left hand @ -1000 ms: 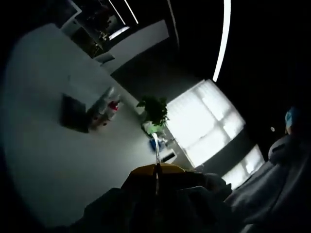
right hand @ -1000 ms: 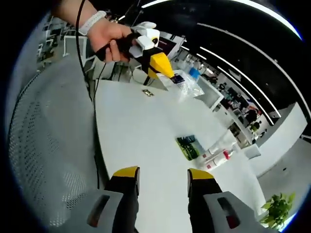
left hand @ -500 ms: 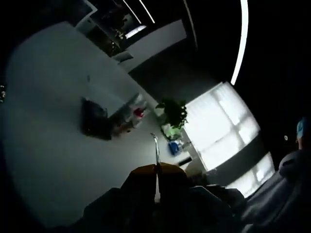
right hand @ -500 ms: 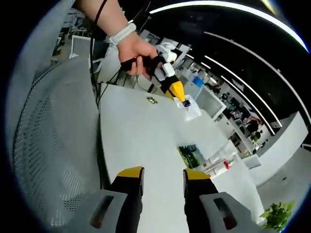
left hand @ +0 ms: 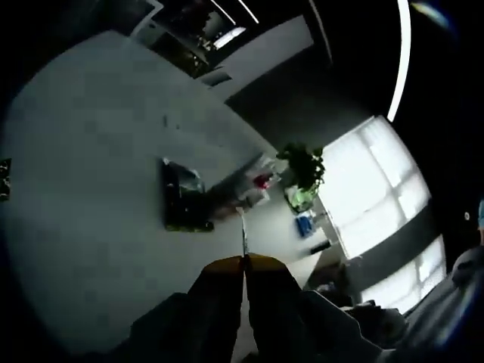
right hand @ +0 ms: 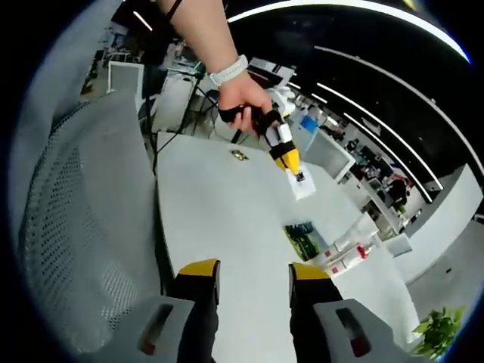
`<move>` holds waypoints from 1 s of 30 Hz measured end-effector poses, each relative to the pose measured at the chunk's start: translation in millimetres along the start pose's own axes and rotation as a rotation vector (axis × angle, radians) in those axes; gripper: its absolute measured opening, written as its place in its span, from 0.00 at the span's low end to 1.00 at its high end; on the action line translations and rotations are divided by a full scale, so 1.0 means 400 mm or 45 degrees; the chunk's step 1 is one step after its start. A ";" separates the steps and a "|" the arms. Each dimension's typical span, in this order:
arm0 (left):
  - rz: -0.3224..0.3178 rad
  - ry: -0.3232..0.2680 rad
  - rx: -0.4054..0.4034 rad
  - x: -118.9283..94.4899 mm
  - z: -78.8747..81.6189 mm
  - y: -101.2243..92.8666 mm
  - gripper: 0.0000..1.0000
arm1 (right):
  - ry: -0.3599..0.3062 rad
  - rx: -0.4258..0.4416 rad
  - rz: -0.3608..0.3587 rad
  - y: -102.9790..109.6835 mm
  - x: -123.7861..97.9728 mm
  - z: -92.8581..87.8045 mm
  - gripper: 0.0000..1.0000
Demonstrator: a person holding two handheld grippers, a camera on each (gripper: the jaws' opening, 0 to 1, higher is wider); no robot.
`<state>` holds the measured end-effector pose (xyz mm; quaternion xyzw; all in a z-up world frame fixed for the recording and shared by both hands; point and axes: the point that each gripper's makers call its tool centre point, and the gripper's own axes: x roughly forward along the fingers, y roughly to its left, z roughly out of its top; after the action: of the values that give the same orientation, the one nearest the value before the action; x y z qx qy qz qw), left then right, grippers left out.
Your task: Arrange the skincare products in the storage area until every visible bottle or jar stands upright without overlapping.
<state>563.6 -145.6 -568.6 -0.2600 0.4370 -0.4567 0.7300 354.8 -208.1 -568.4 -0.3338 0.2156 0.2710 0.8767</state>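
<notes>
Left hand-held gripper point(left hand: 243, 261): jaws pressed together with nothing between them; in the right gripper view it point(right hand: 287, 159) hangs over the far part of the surface, yellow tips down, held by a hand point(right hand: 243, 103) with a white wristband.
Right hand-held gripper point(right hand: 246, 274): jaws parted with a clear gap, holding nothing, raised above the near edge of the surface.
Surface point(right hand: 227, 219): white and long, running away from the right hand-held gripper.
Bottles point(right hand: 349, 253): a small cluster of pale skincare bottles, one with a red part, lying close together toward the far end of the surface; in the left gripper view they point(left hand: 255, 189) sit just beyond the dark box, too dim to count.
Dark box point(right hand: 302, 240): flat, with a green printed face, just beside the bottles on their near side; seen dark in the left gripper view point(left hand: 184, 197).
Clear packet point(right hand: 302, 184): lies on the surface just under the left hand-held gripper's tips.
Small metal item point(right hand: 239, 155): near the far left edge of the surface.
Chair point(right hand: 83, 227): grey mesh back, beside the left edge of the surface.
Plant point(left hand: 302, 162): green, past the far end of the surface, near bright windows.
</notes>
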 end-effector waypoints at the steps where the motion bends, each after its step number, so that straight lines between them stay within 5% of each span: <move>1: 0.029 0.007 -0.001 0.005 0.005 0.017 0.00 | 0.033 -0.006 -0.003 -0.002 0.001 -0.011 0.31; 10: 0.128 0.104 0.027 0.057 0.034 0.099 0.00 | 0.082 -0.048 0.008 0.007 0.006 -0.026 0.26; 13: 0.220 0.108 0.056 0.071 0.050 0.147 0.00 | 0.093 -0.042 0.001 0.004 0.006 -0.030 0.26; 19: 0.227 0.170 0.039 0.115 0.055 0.183 0.00 | 0.110 0.005 0.005 0.002 0.010 -0.038 0.26; 23: 0.227 0.189 0.037 0.144 0.086 0.197 0.00 | 0.027 0.094 0.068 0.027 0.013 -0.008 0.19; 26: 0.231 0.209 0.047 0.160 0.111 0.212 0.00 | -0.041 0.169 0.019 0.003 0.015 0.013 0.29; 28: 0.235 0.217 0.050 0.169 0.125 0.221 0.00 | -0.004 0.228 -0.051 -0.027 0.016 -0.005 0.45; 30: 0.243 0.231 0.062 0.178 0.138 0.233 0.00 | 0.046 0.240 -0.056 -0.032 0.019 -0.024 0.50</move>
<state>667.3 -168.5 -642.8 -0.1570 0.5127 -0.4174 0.7336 366.4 -220.4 -573.3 -0.2593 0.2487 0.2242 0.9059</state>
